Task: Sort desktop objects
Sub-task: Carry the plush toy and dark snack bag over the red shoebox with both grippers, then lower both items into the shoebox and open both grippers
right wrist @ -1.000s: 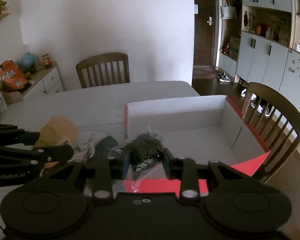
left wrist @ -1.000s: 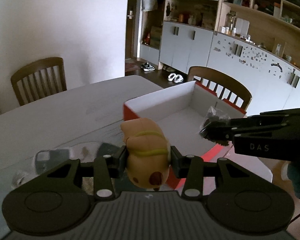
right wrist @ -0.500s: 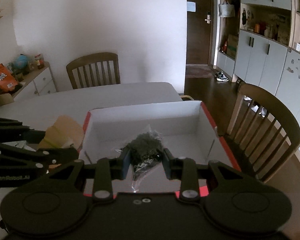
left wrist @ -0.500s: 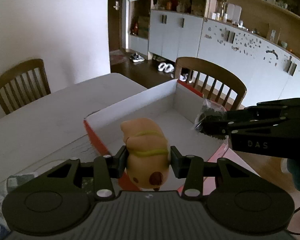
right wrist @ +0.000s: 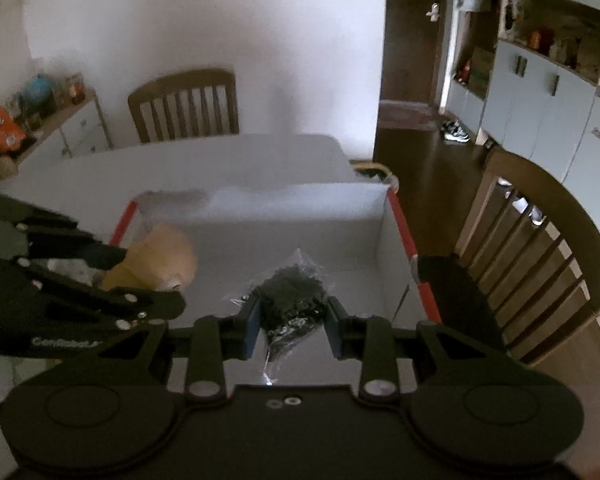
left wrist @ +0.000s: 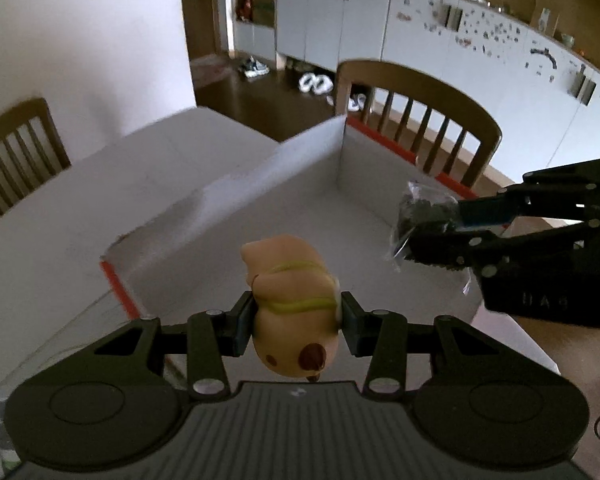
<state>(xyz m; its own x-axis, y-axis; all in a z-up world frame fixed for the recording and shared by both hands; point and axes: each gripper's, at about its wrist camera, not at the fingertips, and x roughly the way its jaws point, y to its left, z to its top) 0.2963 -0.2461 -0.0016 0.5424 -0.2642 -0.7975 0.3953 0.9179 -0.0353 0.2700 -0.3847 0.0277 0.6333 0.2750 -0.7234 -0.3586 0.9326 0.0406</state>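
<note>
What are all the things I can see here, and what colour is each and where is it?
Toy animal: one, tan with a yellow-green strap, held over the box.
Bag of dark bits: one, clear plastic with black contents, held over the box.
Box: one, white inside with red edges, on the table.
Table: one, white, under the box.
Chairs: two, brown wood, at the table's sides.
Cabinets: pale grey, along the far wall.
Shoes: a few pairs, on the dark floor by the cabinets.
Left gripper: one, black, shut on the toy animal.
Right gripper: one, black, shut on the bag.
</note>
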